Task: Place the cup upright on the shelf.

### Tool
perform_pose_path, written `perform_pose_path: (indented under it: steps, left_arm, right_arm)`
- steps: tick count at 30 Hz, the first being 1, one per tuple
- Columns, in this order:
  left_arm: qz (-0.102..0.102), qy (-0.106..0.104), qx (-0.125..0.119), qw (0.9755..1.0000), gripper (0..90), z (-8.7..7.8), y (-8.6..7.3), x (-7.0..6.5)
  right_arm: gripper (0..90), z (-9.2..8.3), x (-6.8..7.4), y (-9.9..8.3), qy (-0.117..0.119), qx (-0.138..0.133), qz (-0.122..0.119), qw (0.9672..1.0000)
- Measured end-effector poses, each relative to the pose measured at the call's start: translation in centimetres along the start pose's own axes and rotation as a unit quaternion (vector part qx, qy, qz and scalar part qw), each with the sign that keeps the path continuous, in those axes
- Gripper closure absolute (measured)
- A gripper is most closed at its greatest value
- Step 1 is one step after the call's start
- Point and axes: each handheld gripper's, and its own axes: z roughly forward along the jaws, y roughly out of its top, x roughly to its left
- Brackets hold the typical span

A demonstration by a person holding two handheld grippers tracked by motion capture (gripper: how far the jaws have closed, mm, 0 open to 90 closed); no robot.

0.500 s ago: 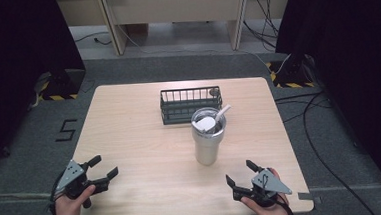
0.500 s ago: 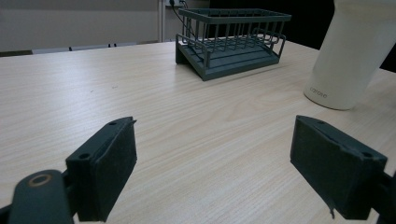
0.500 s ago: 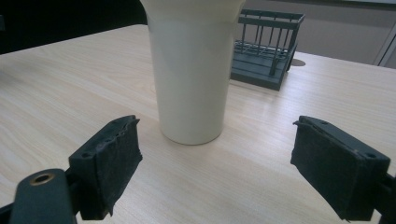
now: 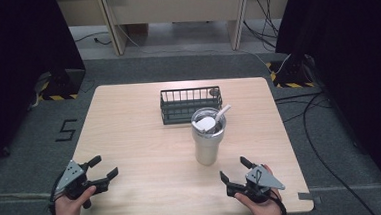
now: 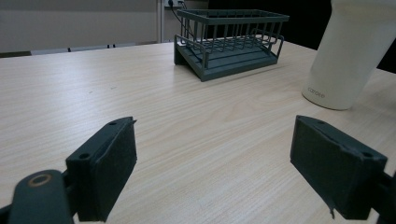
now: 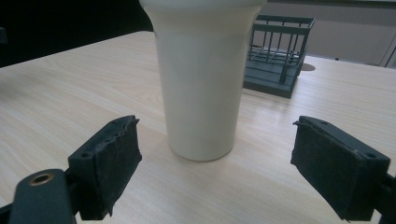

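Observation:
A cream tumbler [image 4: 208, 141] with a clear lid and a white straw stands upright right of the table's centre. Just behind it sits a dark green wire basket [image 4: 191, 105]. My left gripper [image 4: 103, 167] rests open near the front left corner, aimed toward the basket [image 5: 231, 39] and the tumbler [image 5: 348, 53], which stands to its right. My right gripper [image 4: 236, 169] is open near the front edge, a short way in front of the tumbler [image 6: 203, 79]. Nothing lies between either pair of jaws.
The light wooden table [image 4: 130, 136] carries little besides the tumbler and the basket. A small round object [image 4: 212, 91] lies behind the basket's right end. Grey carpet, cables and dark curtains surround the table.

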Motion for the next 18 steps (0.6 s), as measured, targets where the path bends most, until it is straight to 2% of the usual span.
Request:
perform_pose_path:
  steps: [18]
  left_arm:
    - [0.0, 0.0, -0.001, 1.0, 14.1, 0.0, 0.0, 0.0]
  right_arm:
    - [15.1, 2.5, 0.7, 1.0, 0.003, -0.005, -0.009, 0.9999]
